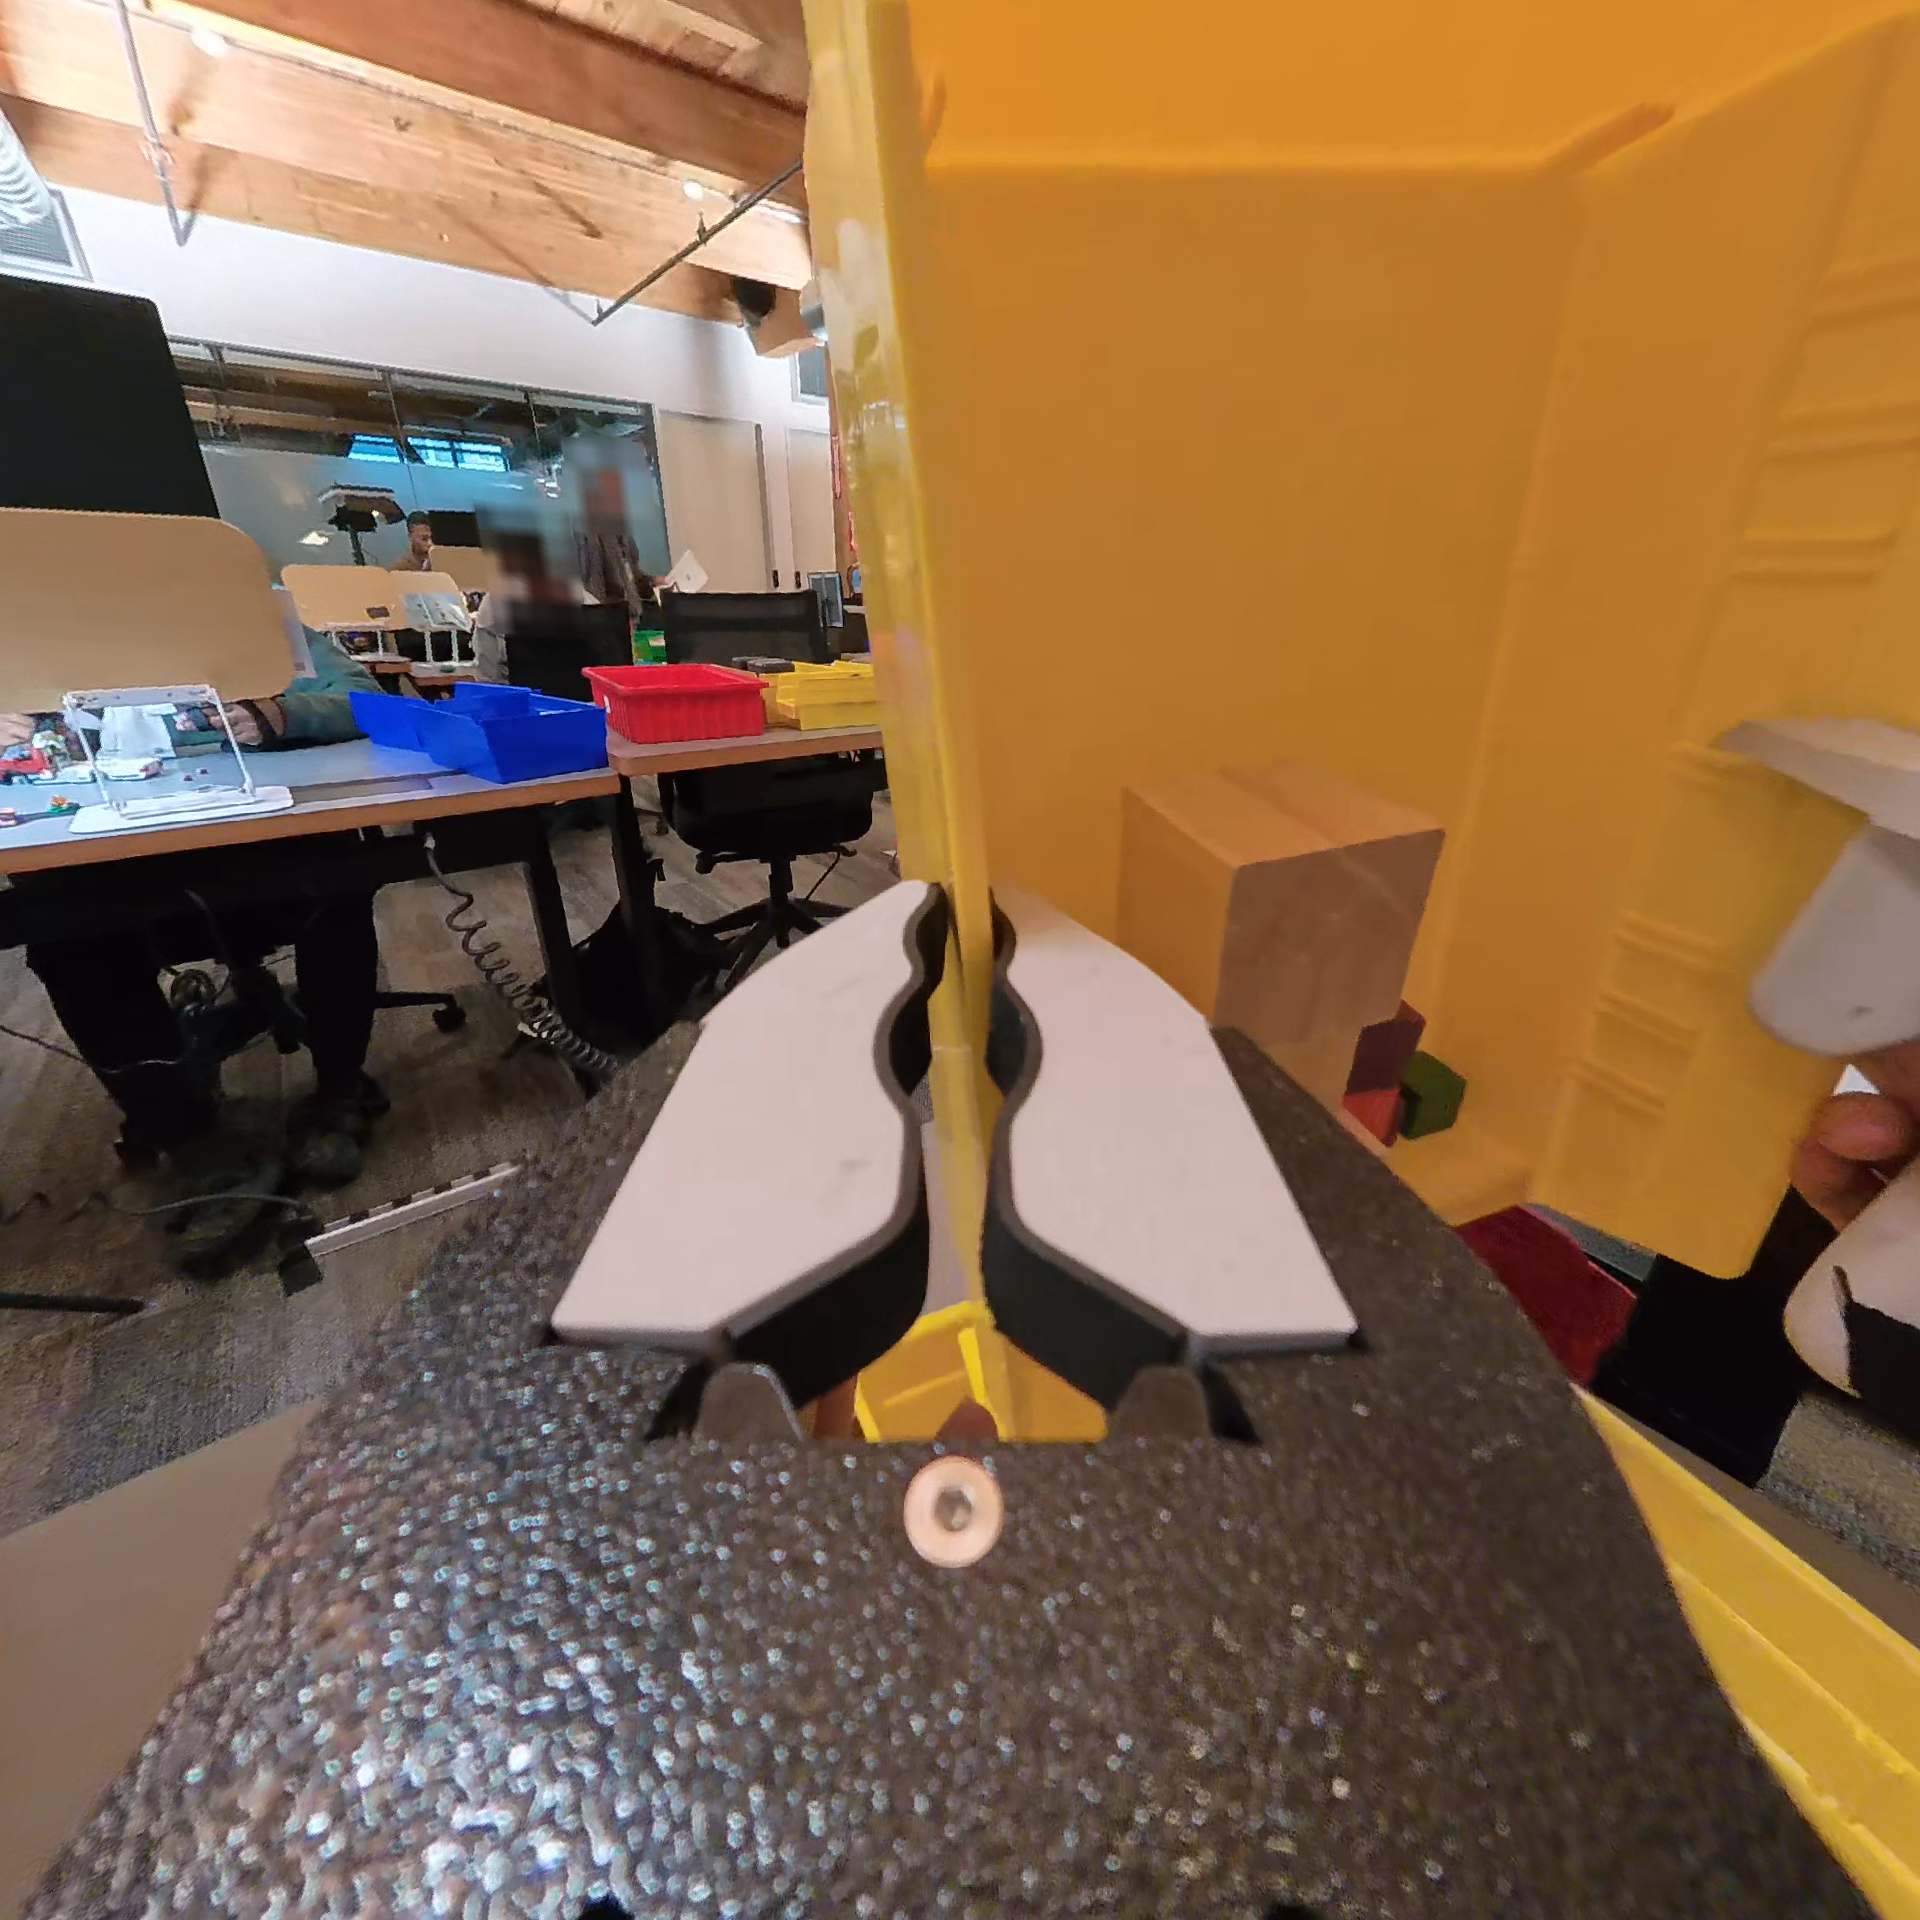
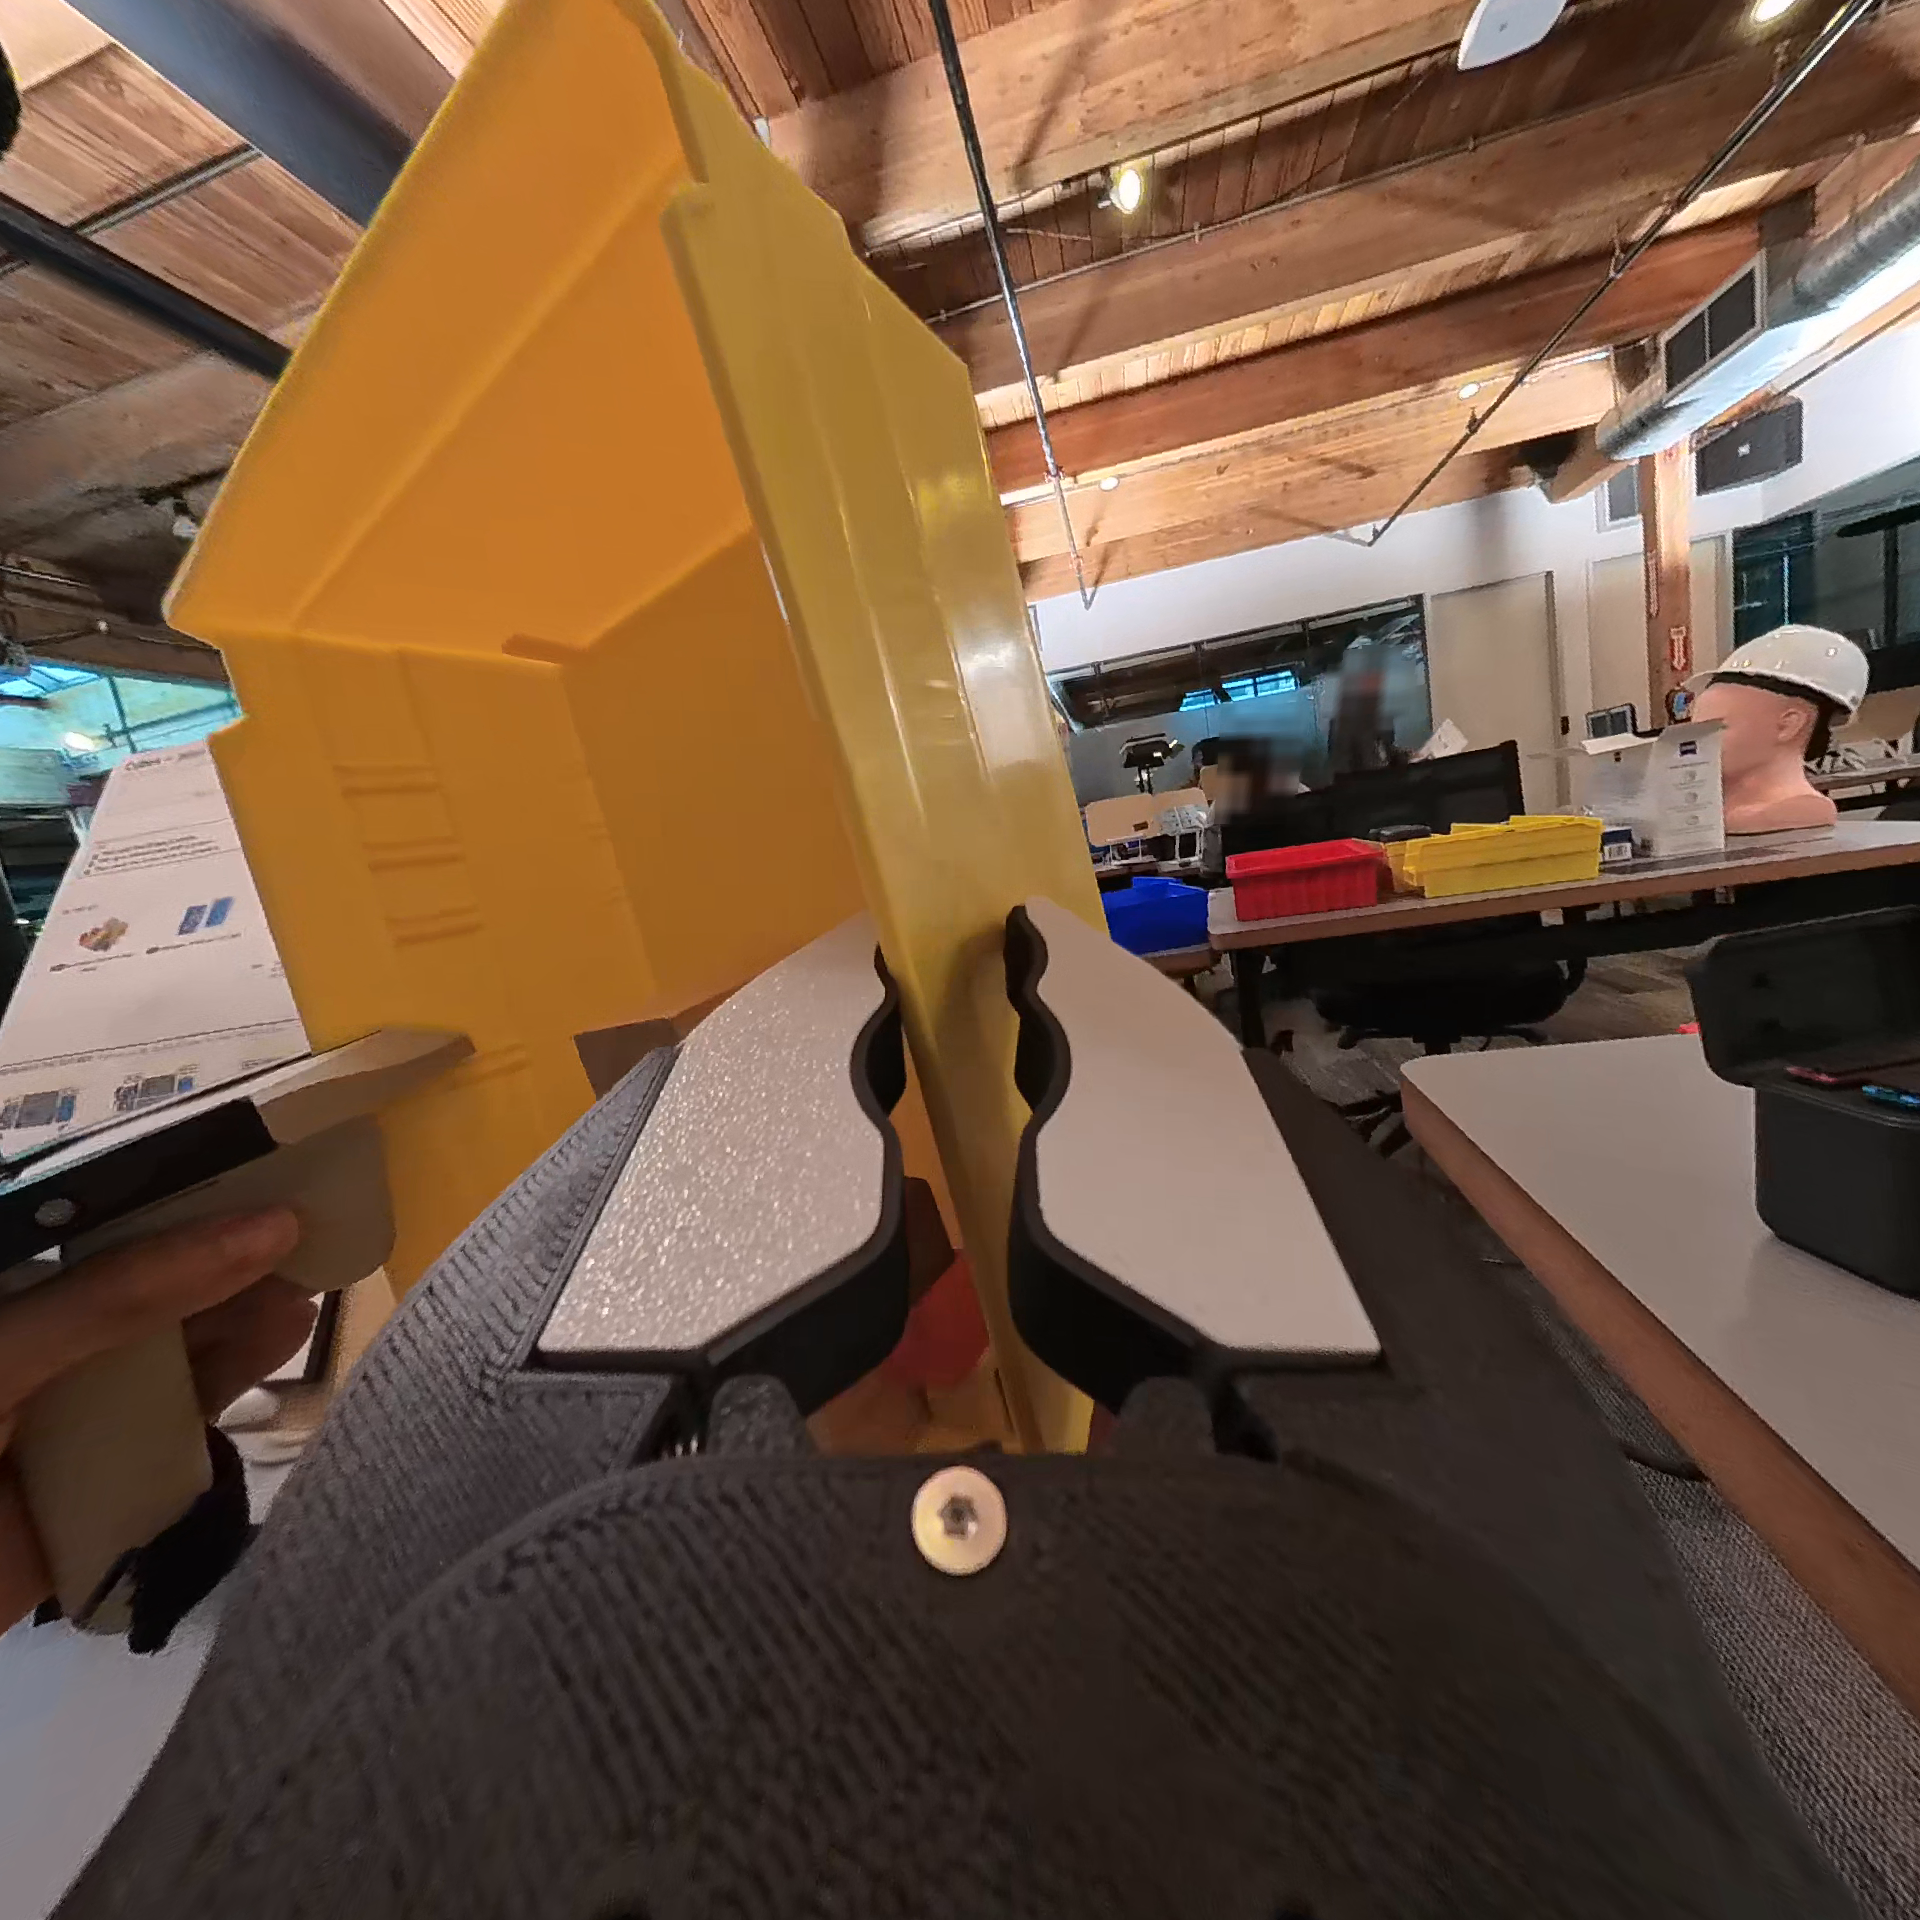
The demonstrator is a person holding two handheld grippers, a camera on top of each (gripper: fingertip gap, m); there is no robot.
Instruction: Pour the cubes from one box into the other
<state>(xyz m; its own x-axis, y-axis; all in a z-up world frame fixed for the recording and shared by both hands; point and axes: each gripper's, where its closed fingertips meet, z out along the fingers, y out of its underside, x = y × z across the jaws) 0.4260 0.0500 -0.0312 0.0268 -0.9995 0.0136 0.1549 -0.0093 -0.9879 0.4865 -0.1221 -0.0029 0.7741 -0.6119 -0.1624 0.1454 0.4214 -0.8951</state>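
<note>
Gripping opposite walls, the left gripper (image 1: 961, 997) and right gripper (image 2: 951, 997) were clamped on the yellow box (image 1: 1299, 468), tipped steeply in mid-air; cubes (image 1: 1288, 914) lay against its lower end.

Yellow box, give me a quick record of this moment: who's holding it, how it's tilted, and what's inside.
held item: yellow box, tipped steeply
left gripper: shut on one side wall of the box
right gripper: shut on the opposite side wall
contents: large wooden block and small coloured cubes gathered at the low end of the box
receiving box: not clearly identifiable
background: red bin on a far table
</note>
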